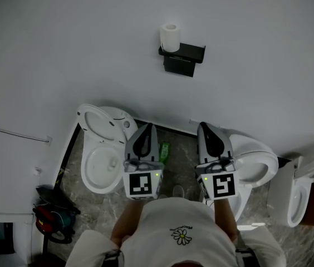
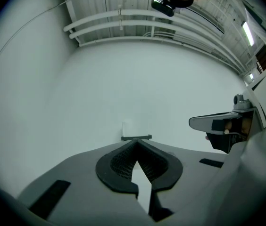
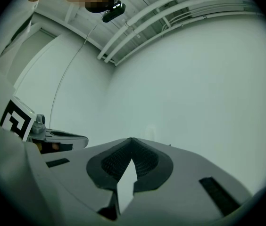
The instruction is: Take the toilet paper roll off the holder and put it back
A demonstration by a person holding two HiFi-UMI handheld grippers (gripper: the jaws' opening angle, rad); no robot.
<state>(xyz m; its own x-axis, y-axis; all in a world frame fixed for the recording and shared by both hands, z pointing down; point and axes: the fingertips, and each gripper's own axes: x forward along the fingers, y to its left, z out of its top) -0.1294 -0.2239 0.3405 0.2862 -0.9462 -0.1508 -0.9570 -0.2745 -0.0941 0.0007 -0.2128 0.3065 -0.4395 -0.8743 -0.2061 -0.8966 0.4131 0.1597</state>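
Observation:
A white toilet paper roll (image 1: pixel 170 37) stands upright on a black wall-mounted holder (image 1: pixel 181 58) high on the white wall. Both grippers are held low, well short of it. My left gripper (image 1: pixel 146 128) points at the wall with its tips together and nothing between them. My right gripper (image 1: pixel 206 128) is beside it, also shut and empty. In the left gripper view the roll (image 2: pixel 128 127) and holder (image 2: pixel 136 137) show small, just above the closed tips (image 2: pixel 136 142). The right gripper view shows its closed tips (image 3: pixel 131 139) against bare wall, with the roll faintly visible (image 3: pixel 150 131).
Below the grippers stand a white toilet (image 1: pixel 102 152) with raised lid at left and another toilet (image 1: pixel 253 163) at right. A green bottle (image 1: pixel 164 151) lies on the marble floor between them. A red and black tool (image 1: pixel 54 217) sits at lower left.

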